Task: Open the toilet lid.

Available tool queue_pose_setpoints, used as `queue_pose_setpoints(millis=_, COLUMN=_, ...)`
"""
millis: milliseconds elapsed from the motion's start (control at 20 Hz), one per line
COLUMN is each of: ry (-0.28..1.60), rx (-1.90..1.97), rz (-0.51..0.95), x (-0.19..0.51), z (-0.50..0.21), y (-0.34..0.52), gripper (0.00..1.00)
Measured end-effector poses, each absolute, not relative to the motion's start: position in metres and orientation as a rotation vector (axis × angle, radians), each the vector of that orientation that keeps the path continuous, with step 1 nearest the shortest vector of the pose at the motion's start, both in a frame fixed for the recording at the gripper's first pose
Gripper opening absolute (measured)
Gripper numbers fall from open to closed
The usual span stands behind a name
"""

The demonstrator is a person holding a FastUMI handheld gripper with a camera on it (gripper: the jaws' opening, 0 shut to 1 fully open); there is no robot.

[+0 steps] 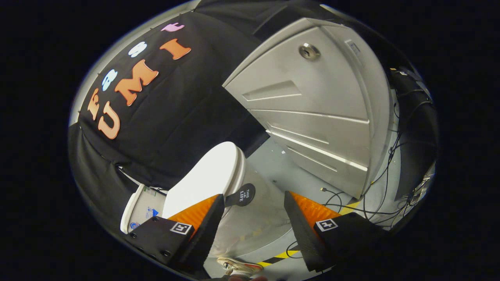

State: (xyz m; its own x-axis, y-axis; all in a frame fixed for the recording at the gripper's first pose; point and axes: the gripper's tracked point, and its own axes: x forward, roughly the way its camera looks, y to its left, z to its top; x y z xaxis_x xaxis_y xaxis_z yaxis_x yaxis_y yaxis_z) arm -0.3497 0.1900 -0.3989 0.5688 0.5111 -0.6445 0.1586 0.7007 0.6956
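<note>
A white toilet stands tilted in the gripper view, its lid (207, 177) lying down on the bowl (254, 228). A round black tab (241, 195) sticks out from the lid's front edge. The tank (142, 208) sits behind the lid, against the black cloth. My gripper (254, 196) is open, with its orange and black fingers spread wide. The left finger (209, 222) lies alongside the lid's front rim, and the tab sits between the fingers, close to the left one. The right finger (299, 222) is off the toilet, over the floor. Neither finger presses on anything.
A grey metal cabinet (312, 113) with a round lock stands beyond the toilet. Black cables (371, 195) trail over the grey floor by its base. Yellow and black tape (281, 255) crosses the floor near the bowl. A person's shoe (238, 267) shows below the fingers.
</note>
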Motion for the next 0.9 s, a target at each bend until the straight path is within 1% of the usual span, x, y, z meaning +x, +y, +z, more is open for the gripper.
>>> queue_pose_setpoints(millis=150, ry=0.995, rx=0.85, rz=0.226, x=-0.353, z=-0.411, y=0.192, gripper=0.99)
queue_pose_setpoints(millis=400, ry=1.021, rx=0.888, rz=0.29, x=-0.336, z=-0.426, y=0.219, gripper=0.97)
queue_pose_setpoints(millis=450, ry=1.009, rx=0.913, rz=0.271, x=-0.327, z=-0.428, y=0.224, gripper=0.97)
queue_pose_setpoints(millis=550, ry=0.982, rx=0.991, rz=0.262, x=-0.32, z=-0.421, y=0.228, gripper=0.94)
queue_pose_setpoints(millis=850, ry=0.949, rx=1.071, rz=0.258, x=-0.312, z=-0.425, y=0.248, gripper=0.43)
queue_pose_setpoints(millis=900, ry=0.962, rx=1.074, rz=0.263, x=-0.314, z=-0.426, y=0.251, gripper=0.38)
